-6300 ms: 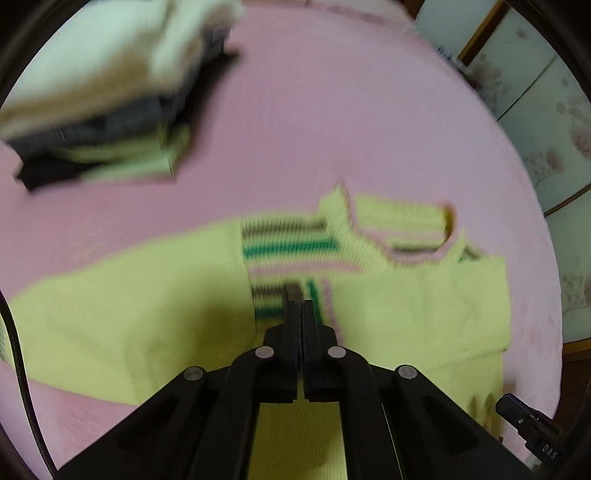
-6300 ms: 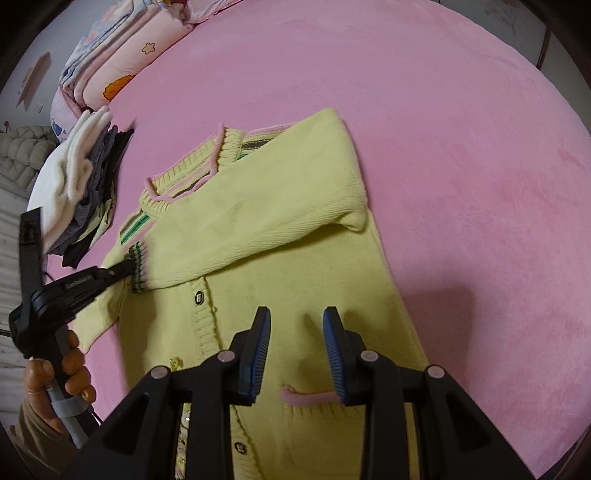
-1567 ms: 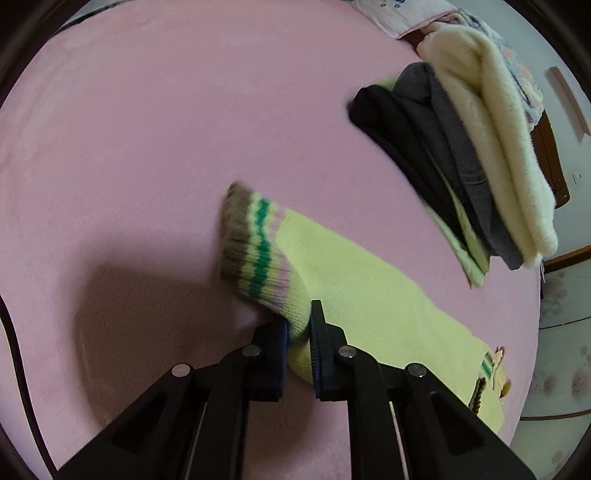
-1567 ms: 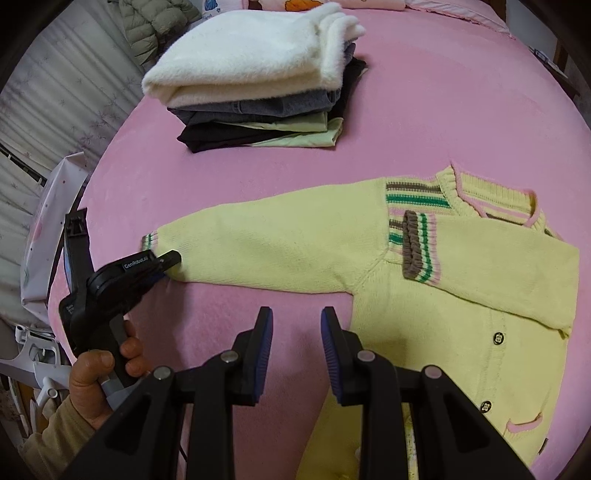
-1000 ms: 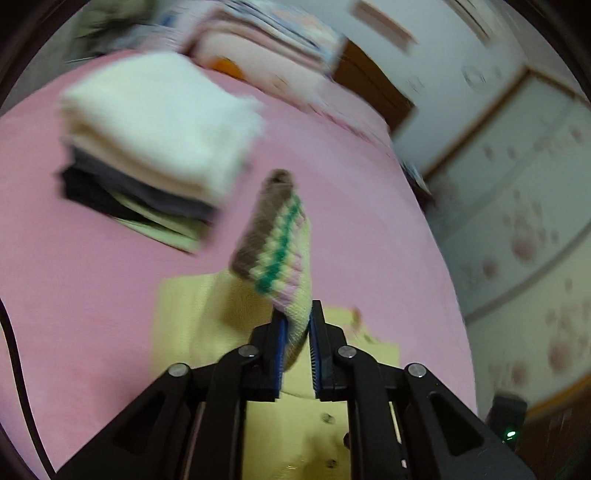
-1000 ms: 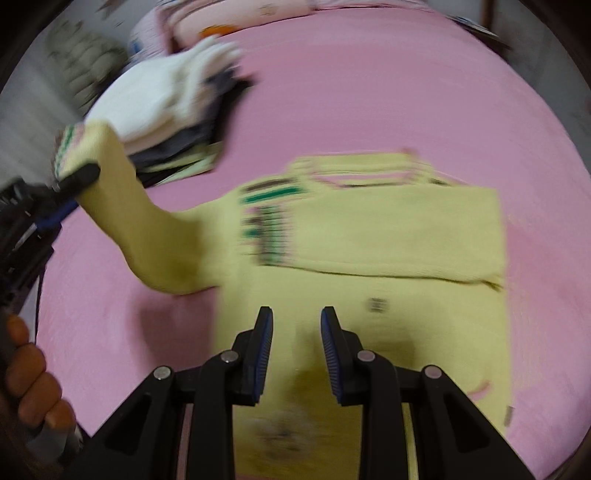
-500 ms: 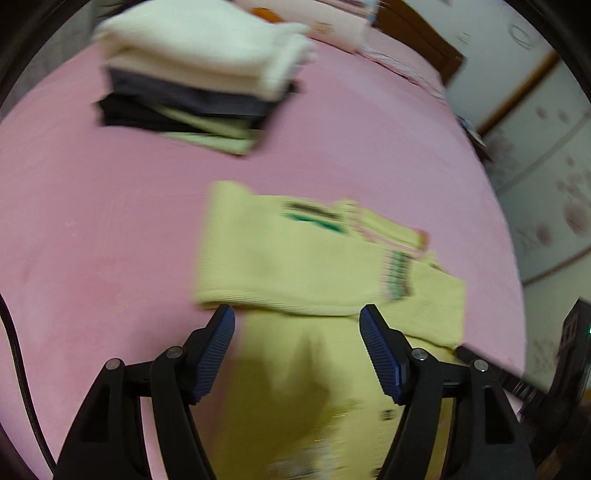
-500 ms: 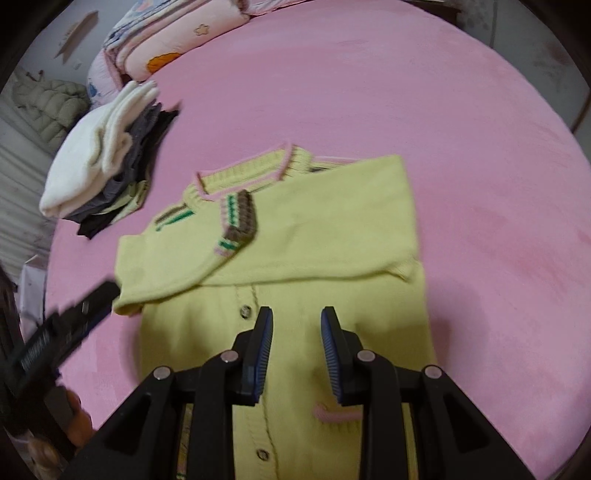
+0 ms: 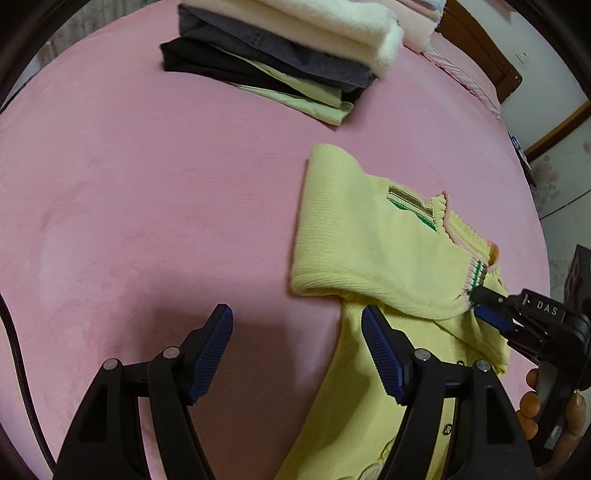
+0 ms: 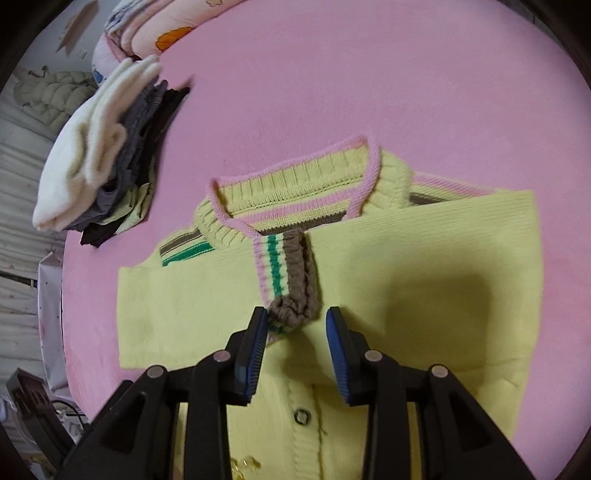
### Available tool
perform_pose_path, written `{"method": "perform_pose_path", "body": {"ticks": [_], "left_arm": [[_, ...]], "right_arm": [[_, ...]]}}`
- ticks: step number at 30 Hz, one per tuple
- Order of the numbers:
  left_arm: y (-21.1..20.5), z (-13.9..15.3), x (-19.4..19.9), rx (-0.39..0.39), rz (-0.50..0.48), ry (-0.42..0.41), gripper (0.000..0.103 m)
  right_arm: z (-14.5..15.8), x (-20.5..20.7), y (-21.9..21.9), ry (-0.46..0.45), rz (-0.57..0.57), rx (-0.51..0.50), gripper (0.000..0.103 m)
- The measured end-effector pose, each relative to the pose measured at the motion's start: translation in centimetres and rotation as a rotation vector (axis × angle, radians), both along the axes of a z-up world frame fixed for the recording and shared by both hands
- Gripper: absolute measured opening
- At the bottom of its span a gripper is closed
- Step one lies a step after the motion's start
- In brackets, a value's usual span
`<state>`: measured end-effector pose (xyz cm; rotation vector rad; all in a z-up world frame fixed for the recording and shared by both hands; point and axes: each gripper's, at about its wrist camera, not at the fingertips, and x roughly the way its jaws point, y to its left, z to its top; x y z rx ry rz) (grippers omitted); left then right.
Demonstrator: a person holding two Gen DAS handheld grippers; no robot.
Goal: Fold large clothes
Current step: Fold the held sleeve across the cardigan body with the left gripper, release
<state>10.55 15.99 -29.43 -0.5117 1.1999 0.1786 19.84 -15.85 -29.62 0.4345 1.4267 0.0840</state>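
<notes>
A yellow knit cardigan [image 9: 369,240] lies face up on the pink bedcover [image 9: 147,184], both sleeves folded across its chest [image 10: 424,277]. The striped cuff [image 10: 284,266] of the upper sleeve ends near the collar. My right gripper [image 10: 295,326] hangs over that cuff's end. Its jaws are opening, the cuff lies between the pads, and the right pad stands apart from it. In the left wrist view its tips [image 9: 480,306] sit at the cuff [image 9: 474,273]. My left gripper [image 9: 295,332] is open and holds nothing. It is low over the cardigan's side edge, below the sleeve fold.
A stack of folded clothes [image 9: 280,48], white on top over grey, black and light green, sits at the far side of the bed [image 10: 99,147]. Patterned bedding [image 10: 155,29] lies behind it. A person's hand [image 9: 532,406] holds the right gripper's handle. Bare pink cover spreads left.
My left gripper let go of the sleeve, which now lies folded across the chest, and sank beside the cardigan. My right gripper came down over the cuff with its jaws wider.
</notes>
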Motion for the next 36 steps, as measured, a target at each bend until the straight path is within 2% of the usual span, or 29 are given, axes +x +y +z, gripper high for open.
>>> {"method": "perform_pose_path", "body": {"ticks": [8,10,11,12,13,15,17,19,22,24,29,32,36], "left_arm": [[-1.7,-0.6,1.5,0.040,-0.070,0.001,0.071],[-2.0,-1.0,1.7,0.051,-0.077,0.012,0.071],[-2.1,-1.2,1.8,0.055,-0.077,0.016,0.071],[-2.2,-1.2,1.8,0.059,-0.077,0.019,0.071],[-2.2,-1.2,1.8,0.062,-0.076,0.020,0.071],[-2.4,-1.3,2.1,0.071,-0.077,0.022,0.071],[-2.7,-1.3,2.4,0.084,-0.083,0.018,0.071],[-3.0,-1.3,2.6,0.098,-0.087,0.013,0.071],[-3.5,-1.2,3.1,0.125,-0.087,0.008,0.071],[-4.0,-1.3,3.5,0.147,-0.097,0.014,0.071],[-4.9,-1.6,4.0,0.223,-0.113,0.048,0.071],[-4.8,-1.6,4.2,0.231,-0.124,0.056,0.071],[-4.8,-1.2,4.1,0.247,-0.172,0.070,0.071]], "right_arm": [[-0.2,0.4,0.5,0.010,-0.052,0.031,0.038],[-0.8,0.5,0.3,0.023,-0.063,0.002,0.037],[-0.9,0.5,0.4,0.023,-0.056,-0.010,0.036],[-0.8,0.5,0.6,0.020,-0.033,-0.037,0.027],[-0.1,0.5,1.2,-0.005,0.019,-0.087,0.011],[1.9,0.1,1.7,-0.077,0.072,-0.077,0.011],[5.4,-0.6,1.7,-0.198,0.109,-0.078,0.010],[9.5,-1.7,1.1,-0.335,0.126,-0.155,0.010],[11.9,-2.6,-0.9,-0.406,0.103,-0.258,0.010],[11.5,-2.7,-2.5,-0.383,0.080,-0.299,0.010],[5.1,-3.1,-6.8,-0.154,-0.019,-0.280,0.011],[1.4,-4.2,-7.7,-0.043,-0.027,-0.387,0.012],[1.0,-5.3,-8.7,-0.038,-0.066,-0.342,0.012]]}}
